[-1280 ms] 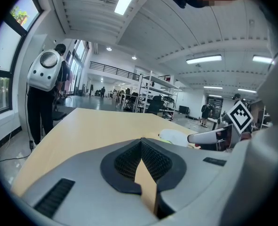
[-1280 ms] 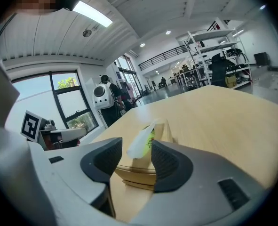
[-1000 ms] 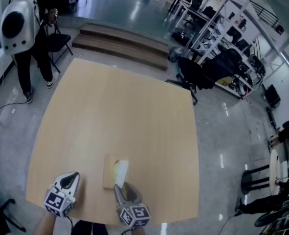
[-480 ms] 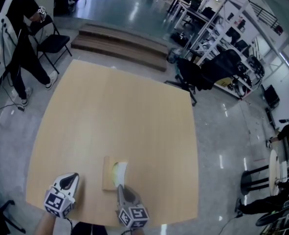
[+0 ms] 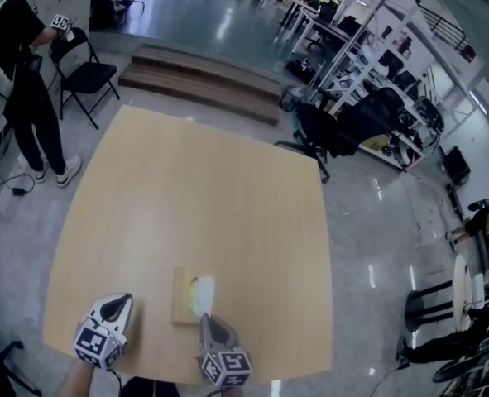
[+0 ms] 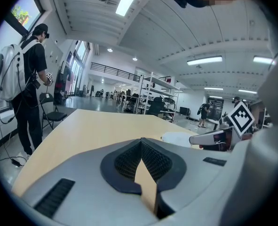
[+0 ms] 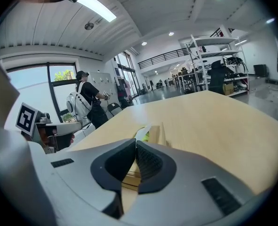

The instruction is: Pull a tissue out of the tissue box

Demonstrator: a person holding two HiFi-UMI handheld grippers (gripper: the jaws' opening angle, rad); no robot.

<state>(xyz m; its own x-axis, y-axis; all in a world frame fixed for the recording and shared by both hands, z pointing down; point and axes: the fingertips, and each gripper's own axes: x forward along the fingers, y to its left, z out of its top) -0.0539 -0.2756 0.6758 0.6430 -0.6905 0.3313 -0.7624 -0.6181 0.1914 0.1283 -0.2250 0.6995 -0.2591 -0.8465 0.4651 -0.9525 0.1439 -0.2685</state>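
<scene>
**Item:** soft white tissue point(image 7: 143, 132), standing up out of the slot of a flat tan tissue box point(image 5: 183, 296). The box lay near the front edge of a pale wooden worktop point(image 5: 203, 180).

**Right gripper** point(image 5: 204, 318): its jaws had just been closing and met tip to tip. The tissue's near edge appeared to be pinched between them.

**Left gripper** point(image 6: 141, 141): jaws together, holding nothing. It sat to the left of the box, apart from it.

**Risks:**
- The bite looked shallow, so the sheet could slip free, or tear under a sharp tug.
- The box looked light and nothing braced it, so it could lift or slide along with the tissue.

**Surroundings:** black folding chair point(image 5: 83, 69) and a standing person point(image 5: 16, 81) beyond the far-left corner; low wooden steps point(image 5: 203, 77); black office chair point(image 5: 318, 131). All were on the floor, well apart from the box, and none stood in the pull's way.
</scene>
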